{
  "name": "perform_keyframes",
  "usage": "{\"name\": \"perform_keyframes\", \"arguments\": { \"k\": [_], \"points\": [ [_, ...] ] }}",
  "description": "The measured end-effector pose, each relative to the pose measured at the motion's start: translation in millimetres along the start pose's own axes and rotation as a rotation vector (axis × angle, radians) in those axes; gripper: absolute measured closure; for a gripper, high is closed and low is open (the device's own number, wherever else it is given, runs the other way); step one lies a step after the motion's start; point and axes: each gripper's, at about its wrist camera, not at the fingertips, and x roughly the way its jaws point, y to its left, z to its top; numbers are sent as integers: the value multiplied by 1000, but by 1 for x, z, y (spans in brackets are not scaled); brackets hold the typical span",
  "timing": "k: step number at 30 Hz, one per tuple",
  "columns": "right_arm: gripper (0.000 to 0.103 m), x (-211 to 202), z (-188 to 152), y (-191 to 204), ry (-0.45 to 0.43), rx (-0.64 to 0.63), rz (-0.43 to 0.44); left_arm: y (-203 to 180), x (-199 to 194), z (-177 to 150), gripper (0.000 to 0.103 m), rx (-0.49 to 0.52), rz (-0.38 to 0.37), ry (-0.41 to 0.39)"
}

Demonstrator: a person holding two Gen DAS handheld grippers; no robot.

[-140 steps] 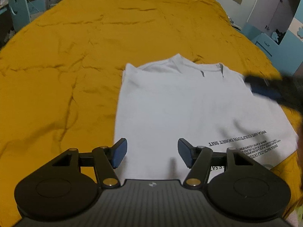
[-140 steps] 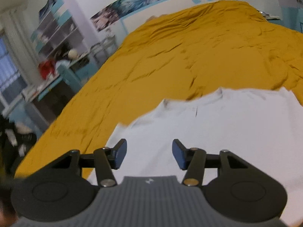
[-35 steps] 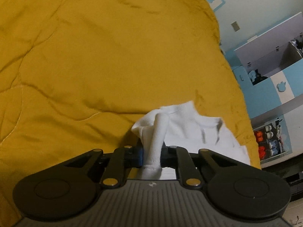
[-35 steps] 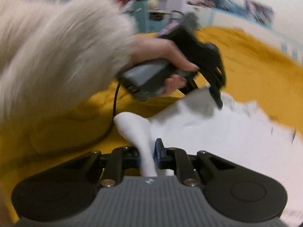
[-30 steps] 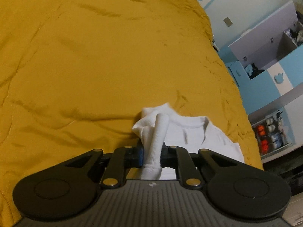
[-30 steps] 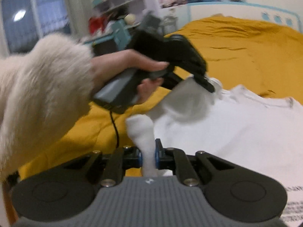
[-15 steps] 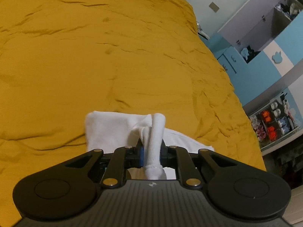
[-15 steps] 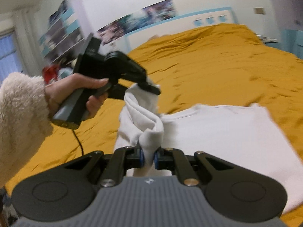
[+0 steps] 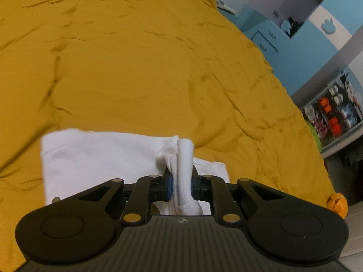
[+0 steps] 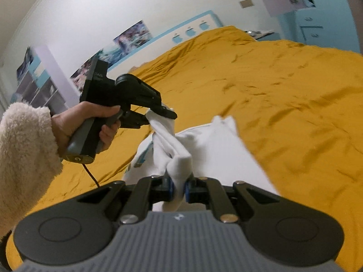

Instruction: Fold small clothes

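Observation:
A small white T-shirt (image 9: 95, 151) lies partly folded on the mustard-yellow bedspread (image 9: 136, 56). My left gripper (image 9: 180, 184) is shut on a bunched edge of the shirt, which stands up between its blue pads. In the right wrist view, my right gripper (image 10: 178, 189) is shut on another bunched edge of the same T-shirt (image 10: 217, 149). The left gripper (image 10: 158, 113) shows there too, held in a hand (image 10: 84, 122) with a fluffy cream sleeve, lifting a fold of cloth above the bed. A taut strip of shirt runs between the two grippers.
The bedspread (image 10: 283, 90) stretches wide on all sides. Blue and white cabinets (image 9: 295, 34) and a shelf of small items (image 9: 329, 115) stand past the bed's right edge. An orange object (image 9: 338, 204) sits low at the right. Posters (image 10: 131, 36) line the far wall.
Both grippers have carried their held edges sideways across the bed, drawing the lifted side of the shirt over the rest. More flat white cloth now shows left of the left gripper.

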Motion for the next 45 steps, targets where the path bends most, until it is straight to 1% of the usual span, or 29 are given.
{"name": "perform_keyframes", "arguments": {
  "k": [4,9,15,18,20,22,23,24,25,26,28,29,31,32,33,34,36,38,40,42,44,45],
  "points": [
    [100,0,3,-19,4,60,0,-21,20,-4,88,28,25,32],
    [100,2,-1,-32,18,105,-13,-30,39,-12,89,36,71,55],
    [100,-9,-5,-42,9,147,-4,-40,38,-13,89,56,88,54],
    [100,-11,-3,-45,-6,154,-15,-50,38,-11,89,76,80,54],
    [100,-14,-4,-48,-7,168,-24,-54,43,-12,89,85,90,60],
    [98,-10,-7,-52,37,171,-39,-56,52,-14,87,96,116,82],
    [95,-10,-8,-53,52,170,-65,-58,56,-15,85,115,124,92],
    [90,-14,-10,-55,51,180,-91,-61,58,-15,84,137,141,94],
    [90,-18,-11,-58,50,189,-92,-65,57,-14,83,147,152,95],
    [89,-23,-11,-61,46,202,-88,-68,54,-12,79,159,158,91],
    [81,-38,-9,-65,25,223,-109,-76,38,-8,71,196,141,57],
    [72,-46,-8,-65,9,217,-143,-79,26,-7,69,225,132,25],
    [70,-59,-4,-63,-13,196,-185,-85,-3,-6,69,310,139,-59],
    [70,-67,-1,-62,-29,187,-194,-86,-20,-8,68,347,142,-97],
    [70,-72,2,-59,-40,175,-195,-84,-36,-12,66,363,133,-114],
    [70,-76,6,-55,-50,153,-187,-79,-53,-19,63,362,111,-121],
    [69,-77,16,-43,-51,75,-160,-67,-80,-40,62,340,69,-124],
    [68,-67,28,-30,-42,-27,-126,-51,-106,-73,62,309,40,-114],
    [68,-47,43,-21,-17,-102,-64,-34,-127,-110,62,277,32,-104],
    [68,-19,61,-20,20,-111,3,-17,-139,-143,61,219,4,-98],
    [68,12,79,-19,54,-110,28,-4,-143,-168,61,152,-32,-99],
    [68,29,86,-16,61,-127,18,0,-142,-177,61,126,-43,-103]
  ]
}}
